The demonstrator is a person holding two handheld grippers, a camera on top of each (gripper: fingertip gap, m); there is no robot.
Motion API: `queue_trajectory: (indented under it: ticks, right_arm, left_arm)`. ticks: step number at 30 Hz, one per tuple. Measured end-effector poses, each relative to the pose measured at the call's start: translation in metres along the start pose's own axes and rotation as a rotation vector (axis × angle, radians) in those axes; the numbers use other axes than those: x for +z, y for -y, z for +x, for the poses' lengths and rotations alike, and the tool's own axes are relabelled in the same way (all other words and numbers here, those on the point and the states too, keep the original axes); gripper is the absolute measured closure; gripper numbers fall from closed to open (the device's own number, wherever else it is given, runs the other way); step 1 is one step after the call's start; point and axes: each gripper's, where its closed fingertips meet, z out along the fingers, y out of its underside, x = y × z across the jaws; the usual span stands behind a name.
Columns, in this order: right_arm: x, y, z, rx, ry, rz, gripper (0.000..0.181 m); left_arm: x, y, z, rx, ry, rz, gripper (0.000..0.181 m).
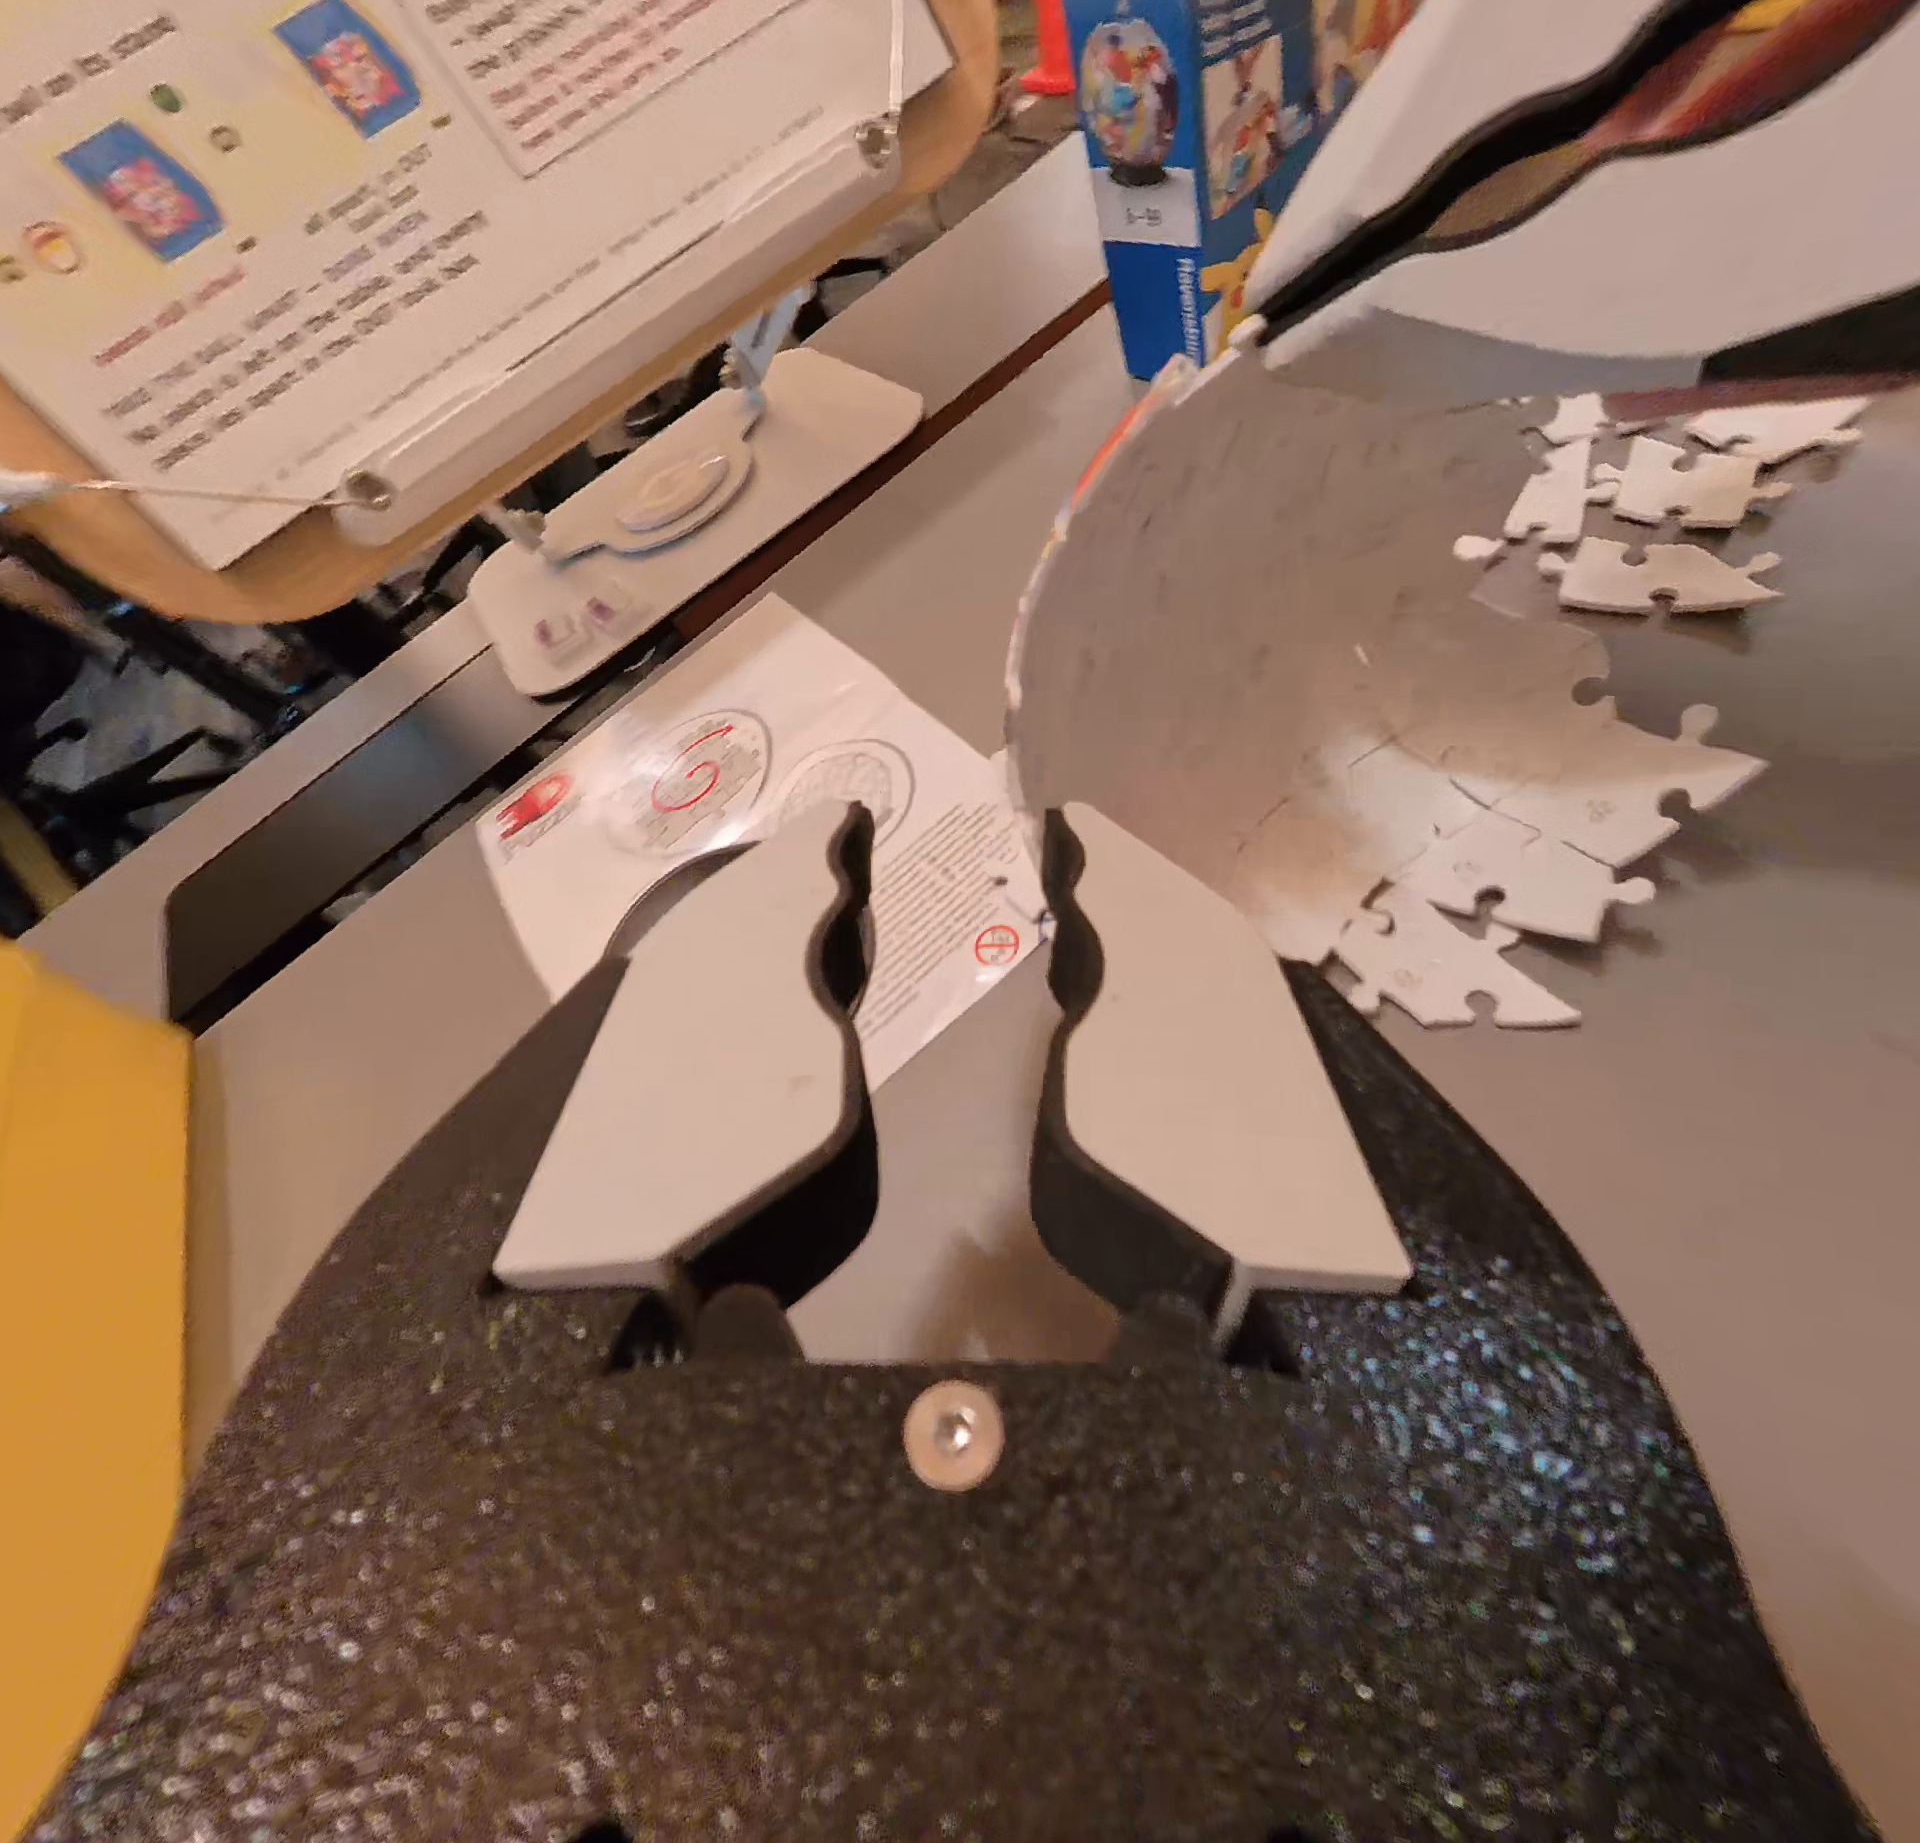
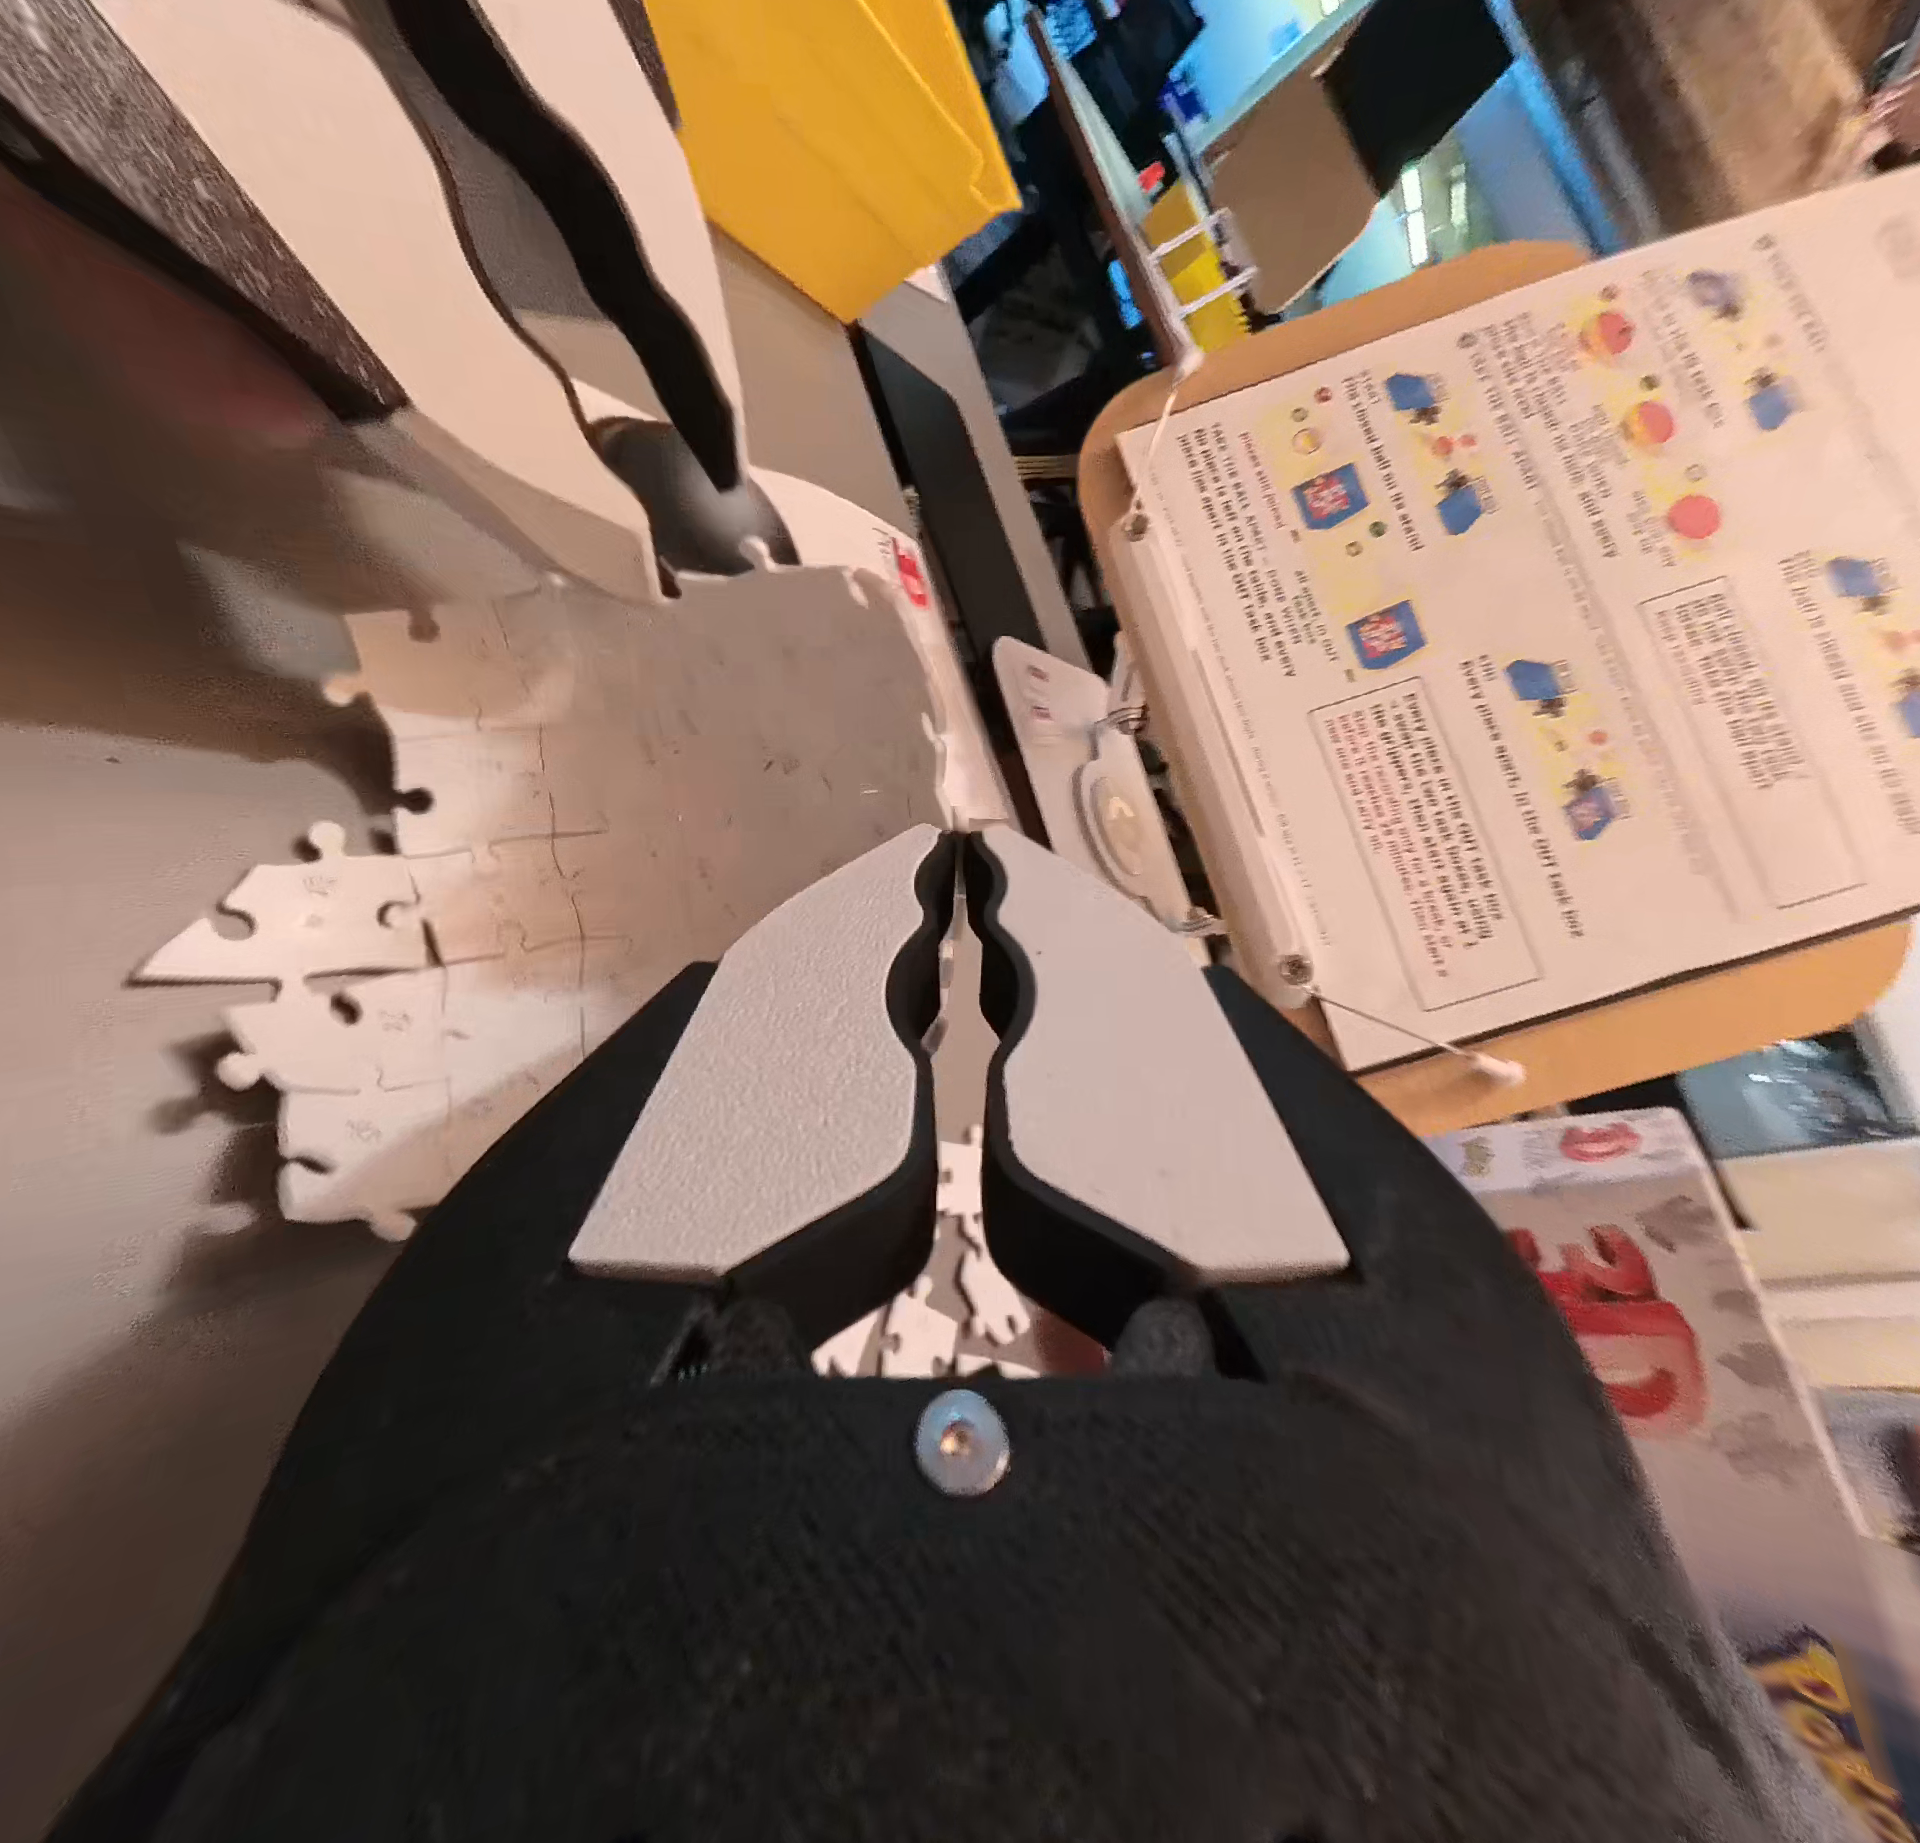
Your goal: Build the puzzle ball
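The left gripper (image 1: 956, 827) hangs low over the grey table (image 1: 1558, 1274) with its jaws clearly parted and nothing between them; through the gap show the table and a printed instruction sheet (image 1: 821, 754) lying flat. Its right finger tip sits just beside the rim of the half-built puzzle ball (image 1: 1299, 671), a curved white shell of joined pieces lying on its side. The hollow of the shell opens to the right in this view, away from the sheet, and its jagged unfinished edge trails onto the table. The right gripper (image 2: 958, 843) is pressed nearly closed, pinching the upper rim of that same shell (image 2: 675, 733); in its view the shell stretches away to the left, with loose-looking tabs (image 2: 301, 920) along the lower edge. Whether the tips grip one piece or the joined edge cannot be told. More loose pieces (image 1: 1662, 505) lie face down beyond the shell. The blue puzzle box (image 1: 1164, 152) stands upright farther back, a card of instructions on a stand (image 1: 436, 183) rises at the left, and a yellow bin (image 1: 83, 1378) edges in.
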Motion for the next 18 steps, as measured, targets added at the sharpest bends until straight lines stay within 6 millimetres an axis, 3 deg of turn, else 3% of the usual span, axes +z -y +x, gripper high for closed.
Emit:
queue_trajectory:
  ticks: [2,5,7,11,18]
  right_arm:
    - [-0.004,0.004,-0.001,-0.043,-0.046,0.015,0.180]
    - [-0.009,0.008,-0.002,-0.095,-0.115,0.028,0.180]
    - [-0.013,0.011,-0.003,-0.106,-0.158,0.037,0.180]
    - [-0.022,0.013,-0.005,-0.124,-0.240,0.040,0.180]
    - [-0.027,0.018,-0.009,-0.130,-0.276,0.042,0.180]
  left_arm:
    - [-0.017,0.008,0.003,-0.010,0.053,0.018,0.156]
    - [-0.036,0.020,0.031,0.000,0.043,0.061,0.172]
    - [-0.036,0.008,0.056,-0.012,-0.012,-0.032,0.176]
    - [-0.028,-0.031,0.072,-0.115,0.016,-0.271,0.176]
    - [-0.017,-0.048,0.090,-0.263,-0.065,-0.411,0.181]
